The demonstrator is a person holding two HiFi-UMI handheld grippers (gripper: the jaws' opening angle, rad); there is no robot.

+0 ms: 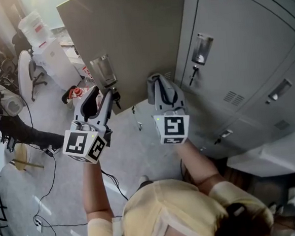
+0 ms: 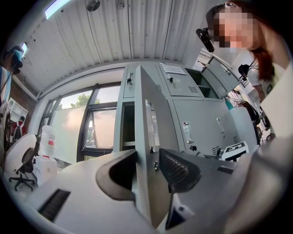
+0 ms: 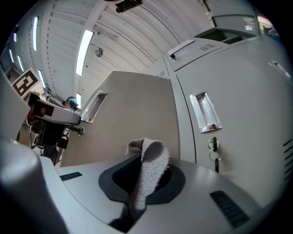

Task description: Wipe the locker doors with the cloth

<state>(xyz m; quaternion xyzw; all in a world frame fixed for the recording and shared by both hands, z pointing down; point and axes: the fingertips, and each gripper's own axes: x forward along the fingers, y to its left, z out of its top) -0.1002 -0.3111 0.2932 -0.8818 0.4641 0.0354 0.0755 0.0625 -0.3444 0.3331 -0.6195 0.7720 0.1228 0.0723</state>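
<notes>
Two handheld grippers are working at a bank of grey lockers, seen from above in the head view. The left gripper (image 1: pixel 105 95) is reaching to the free edge of the open locker door (image 1: pixel 131 35), just below that door's recessed metal handle (image 1: pixel 102 70). In the left gripper view its jaws are standing wide and straddling the door's edge. One pad is lying against each face, so it appears to be pinching the door. The right gripper (image 3: pixel 144 176) is clamping the cloth (image 3: pixel 150 169) with its jaws pressed together on it. The cloth is a pale grey, nubbly fold looping up out of the claw. This gripper is pointing at the broad beige face of the open door, low down and near its hinge side. The cloth is sitting right at that surface, though whether it is actually touching is not clear. Just to the right, a closed locker door (image 3: pixel 238 100) is showing a shiny recessed handle (image 3: pixel 206 112), with a key (image 3: pixel 213 146) on a ring hanging in the lock beneath it. Each gripper is carrying a marker cube, the left one (image 1: pixel 86 144) and the right one (image 1: pixel 172 128), both facing the head camera. The person's bare forearms are extending from a yellow shirt (image 1: pixel 165 210). Black cables (image 1: pixel 47 199) are trailing across the pale floor at the left, where an office chair (image 1: pixel 27 73) is standing well apart from the lockers.
</notes>
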